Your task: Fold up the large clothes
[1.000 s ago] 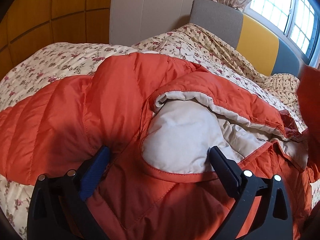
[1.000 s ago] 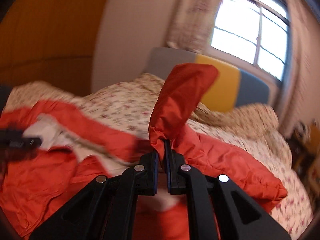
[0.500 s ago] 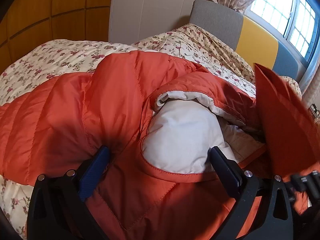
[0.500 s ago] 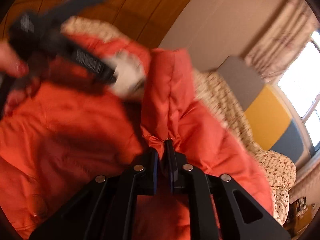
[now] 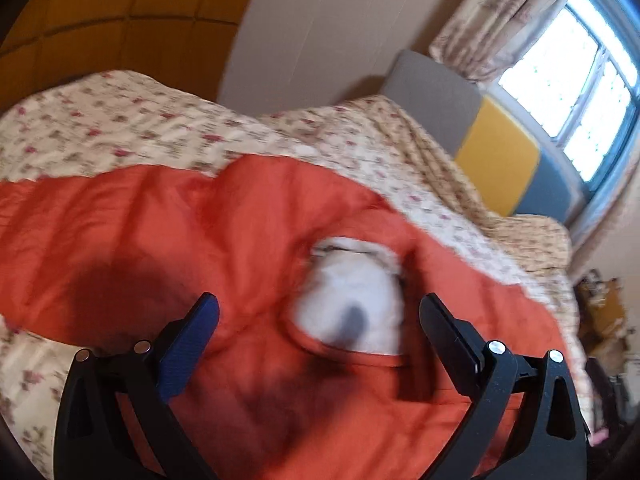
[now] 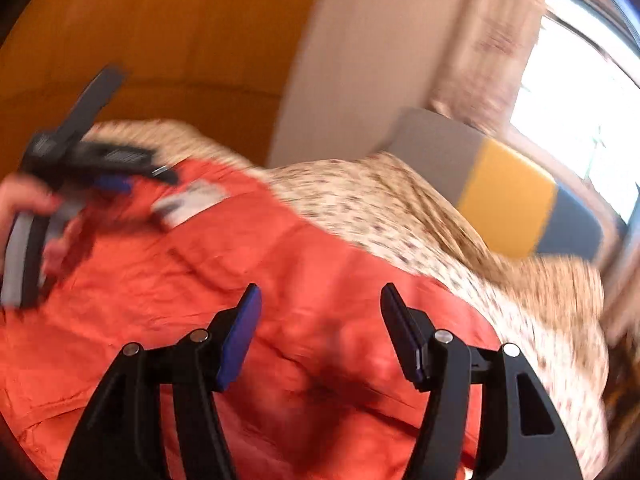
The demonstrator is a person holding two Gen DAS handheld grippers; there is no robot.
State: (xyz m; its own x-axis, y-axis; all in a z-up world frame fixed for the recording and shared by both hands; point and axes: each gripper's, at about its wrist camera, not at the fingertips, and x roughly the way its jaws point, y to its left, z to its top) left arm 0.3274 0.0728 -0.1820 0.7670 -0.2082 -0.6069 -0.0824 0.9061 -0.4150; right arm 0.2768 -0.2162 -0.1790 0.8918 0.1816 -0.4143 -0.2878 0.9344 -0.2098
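An orange puffer jacket [image 5: 168, 240] with a white lining patch [image 5: 352, 300] lies spread on the floral bedspread [image 5: 120, 132]. My left gripper [image 5: 320, 320] is open and empty, hovering just above the jacket near the white lining. My right gripper [image 6: 320, 308] is open and empty above the jacket's right side [image 6: 280, 280]. The left gripper [image 6: 92, 168] and the hand holding it show at the far left of the right wrist view. Both views are blurred by motion.
A grey, yellow and blue headboard [image 5: 492, 160] stands at the back of the bed, under a bright window [image 5: 580, 92] with floral curtains. Wooden wall panels [image 5: 100, 20] rise behind the bed on the left. Clutter sits off the bed's right edge [image 5: 604, 308].
My right gripper has opened and let go of the orange sleeve, which now lies folded over the jacket. My left gripper has lifted and pulled back a little, still open.
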